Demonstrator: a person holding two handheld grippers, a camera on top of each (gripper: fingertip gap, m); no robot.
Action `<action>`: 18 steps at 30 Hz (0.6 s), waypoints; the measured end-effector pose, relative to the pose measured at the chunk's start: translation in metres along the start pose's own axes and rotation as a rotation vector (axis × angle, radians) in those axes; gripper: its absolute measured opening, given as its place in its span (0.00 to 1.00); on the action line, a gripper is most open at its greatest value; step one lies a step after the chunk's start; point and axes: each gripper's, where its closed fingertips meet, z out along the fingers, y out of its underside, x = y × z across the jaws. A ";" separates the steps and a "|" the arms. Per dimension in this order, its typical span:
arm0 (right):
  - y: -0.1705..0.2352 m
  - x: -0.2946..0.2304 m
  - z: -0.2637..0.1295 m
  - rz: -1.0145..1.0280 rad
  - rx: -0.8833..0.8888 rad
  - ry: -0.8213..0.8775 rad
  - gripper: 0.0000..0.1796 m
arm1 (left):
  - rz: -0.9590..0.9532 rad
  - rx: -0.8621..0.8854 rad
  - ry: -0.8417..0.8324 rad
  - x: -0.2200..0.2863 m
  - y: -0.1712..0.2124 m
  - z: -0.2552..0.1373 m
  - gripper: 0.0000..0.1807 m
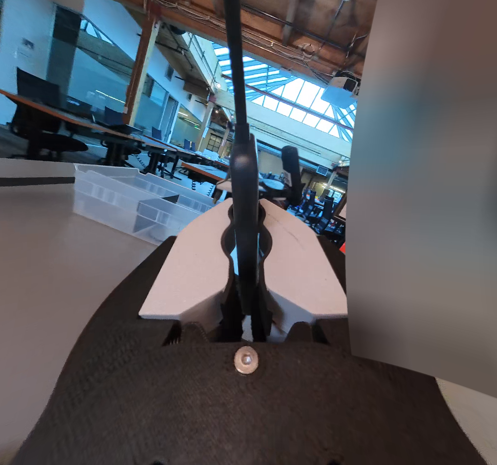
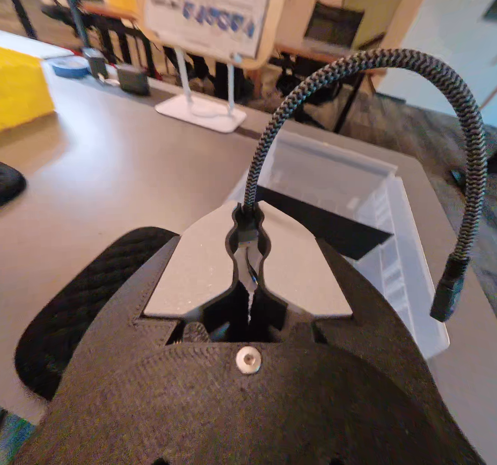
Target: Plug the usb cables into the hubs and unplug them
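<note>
Both items [image 1: 246, 209] [image 2: 247, 226] between closed jaws

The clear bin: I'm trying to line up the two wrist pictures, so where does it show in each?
Left wrist view: the clear bin lies on the table, left of centre, beyond the left gripper.
Right wrist view: the bin lies right of centre, behind the right gripper and under the arching braided cable.
Shared landmark: the table it rests on.
</note>
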 end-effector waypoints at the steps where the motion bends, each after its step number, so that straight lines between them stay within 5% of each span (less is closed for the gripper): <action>1: 0.014 0.006 0.007 0.008 -0.072 0.029 0.05 | 0.015 -0.005 0.006 0.001 0.000 0.000 0.07; 11: 0.099 0.005 0.051 0.117 -0.451 -0.024 0.07 | 0.081 -0.038 -0.008 0.001 0.002 0.001 0.07; 18: 0.050 0.007 0.039 -0.016 -0.240 0.111 0.19 | 0.123 -0.139 -0.071 -0.010 0.016 0.001 0.07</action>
